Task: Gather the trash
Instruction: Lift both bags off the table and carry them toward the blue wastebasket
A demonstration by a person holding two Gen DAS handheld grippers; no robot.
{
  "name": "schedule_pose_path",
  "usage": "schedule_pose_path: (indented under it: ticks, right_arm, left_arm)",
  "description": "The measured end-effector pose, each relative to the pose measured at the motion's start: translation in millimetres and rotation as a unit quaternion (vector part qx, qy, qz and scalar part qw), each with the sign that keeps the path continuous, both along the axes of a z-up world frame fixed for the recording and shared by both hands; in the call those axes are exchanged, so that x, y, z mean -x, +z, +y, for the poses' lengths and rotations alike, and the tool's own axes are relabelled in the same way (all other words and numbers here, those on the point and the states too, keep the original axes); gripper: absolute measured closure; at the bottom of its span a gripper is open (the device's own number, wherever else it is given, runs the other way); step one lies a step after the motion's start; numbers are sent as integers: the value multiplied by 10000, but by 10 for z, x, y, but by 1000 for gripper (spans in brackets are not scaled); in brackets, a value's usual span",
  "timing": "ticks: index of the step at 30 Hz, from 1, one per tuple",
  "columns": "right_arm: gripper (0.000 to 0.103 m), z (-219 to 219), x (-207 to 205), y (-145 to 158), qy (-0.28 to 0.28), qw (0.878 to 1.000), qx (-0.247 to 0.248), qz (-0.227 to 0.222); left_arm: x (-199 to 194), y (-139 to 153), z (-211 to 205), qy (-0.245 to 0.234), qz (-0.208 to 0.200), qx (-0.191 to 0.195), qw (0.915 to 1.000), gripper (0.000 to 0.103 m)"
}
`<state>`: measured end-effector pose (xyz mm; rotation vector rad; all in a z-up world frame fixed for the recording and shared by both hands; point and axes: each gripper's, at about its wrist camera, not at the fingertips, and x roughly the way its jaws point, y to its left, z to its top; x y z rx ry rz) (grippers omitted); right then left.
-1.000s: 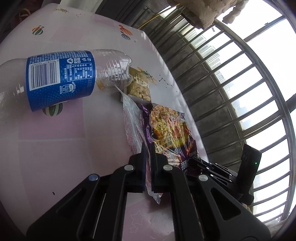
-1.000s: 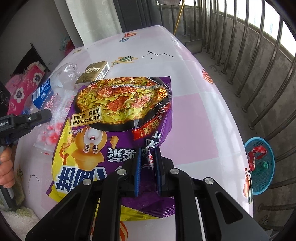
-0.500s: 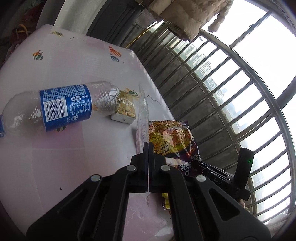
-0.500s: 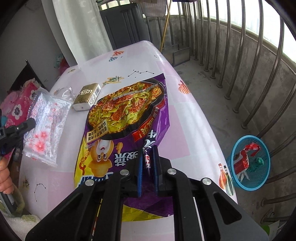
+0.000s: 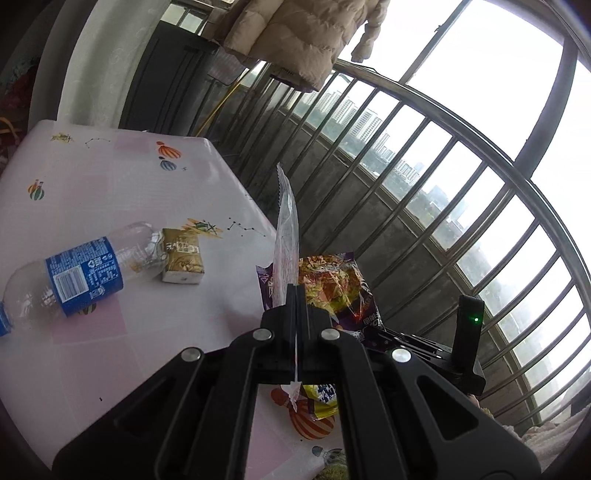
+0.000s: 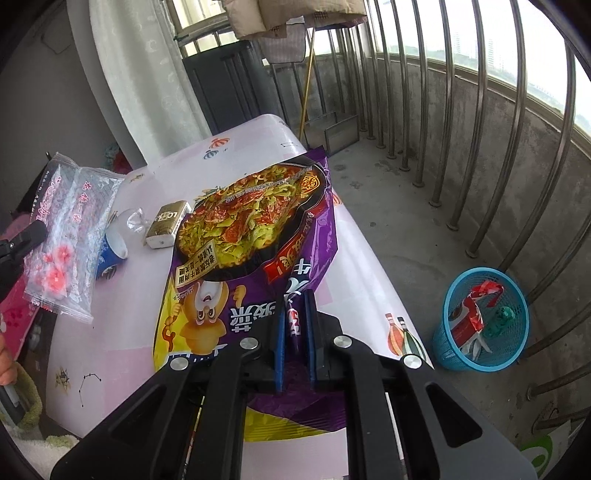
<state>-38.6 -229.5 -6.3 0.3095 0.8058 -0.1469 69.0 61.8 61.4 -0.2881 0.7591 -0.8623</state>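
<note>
My left gripper is shut on a clear plastic wrapper with pink flowers, held edge-on above the table; the wrapper also shows in the right wrist view. My right gripper is shut on a purple noodle packet, lifted off the table; it also shows in the left wrist view. An empty bottle with a blue label and a small gold box lie on the pink table.
A blue mesh bin with wrappers in it stands on the balcony floor right of the table. Metal window bars ring the balcony. A beige jacket hangs overhead. A dark door stands behind the table.
Both grippers have risen from the table, each lifting its piece of trash. The clear wrapper now hangs upright and the purple packet is tilted up off the surface.
</note>
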Motion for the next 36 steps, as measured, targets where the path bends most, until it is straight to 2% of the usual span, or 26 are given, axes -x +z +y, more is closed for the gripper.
schedule_pose_path:
  ticks: [10,18,21,26,31,36]
  right_arm:
    - [94,-307,296,10,-477,9979,-302,-322]
    - [94,-976,604,-291,-1202,9844,-1192,-476]
    - [94,-1299,766,-454,-1595,9739,-1536,-497]
    - [94,-1827,1074,-729,-2385,9517,-1888,-419]
    - [94,-2250,1248,-1043,-3131,9282,-1996,-229]
    - [93,-2588,1247,-1452,-3678,9047,-2150,62]
  left_arm:
    - [42,249,-853,-828,-294,-228,9959,103]
    - [31,220,-1839,-1598,-216,-574,9852,103]
    - [54,160,-2325,-1980,-229,-776,9769,103]
    - [114,-86,-3206,-2684,-62,-1105,9569,103]
    - [167,-505,-4090,-3302,249,-1498,9316,103]
    - [214,-959,-4848,-3626,448,-1960,9100,103]
